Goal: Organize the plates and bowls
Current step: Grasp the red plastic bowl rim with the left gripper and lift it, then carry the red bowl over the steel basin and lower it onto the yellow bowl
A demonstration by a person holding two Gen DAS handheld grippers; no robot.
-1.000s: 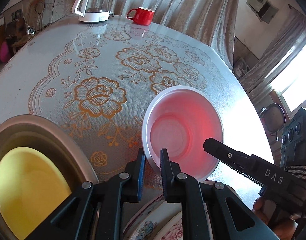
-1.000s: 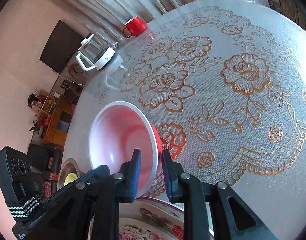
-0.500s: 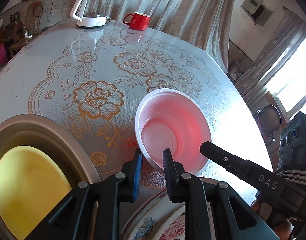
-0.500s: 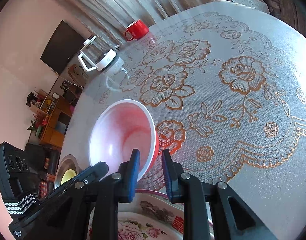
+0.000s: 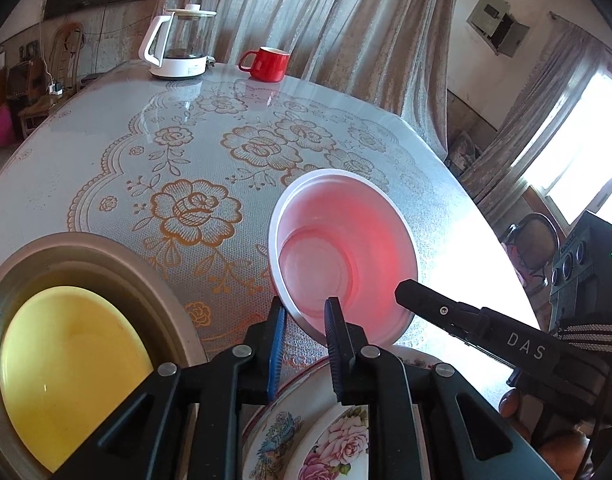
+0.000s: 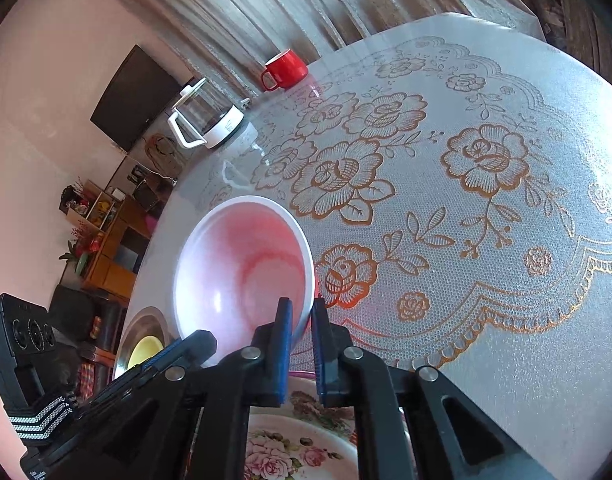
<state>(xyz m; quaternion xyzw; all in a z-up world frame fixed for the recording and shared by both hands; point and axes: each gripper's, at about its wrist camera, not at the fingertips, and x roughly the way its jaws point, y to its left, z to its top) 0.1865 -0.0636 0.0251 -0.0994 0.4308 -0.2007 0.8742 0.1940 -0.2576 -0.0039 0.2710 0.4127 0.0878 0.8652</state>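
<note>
Over the flowered tablecloth [image 5: 194, 152], both grippers pinch the near rim of one red bowl [image 5: 342, 248], tilted towards them.

Left gripper [image 5: 304, 322] has its fingers narrowed on the rim's left part, and the right gripper [image 6: 302, 322] has its fingers narrowed on the rim's right part; whether the bowl's foot touches the cloth cannot be told. Just below it lies a floral plate [image 6: 302, 446], a likely place for it. At the left, a yellow dish [image 5: 66, 368] already sits nested in a metal basin [image 5: 98, 256]. Judging by this, sorting is partly done: the bowl is not yet set down. Kettle [image 5: 178, 48] and mug [image 5: 268, 64] stand far off.
</note>
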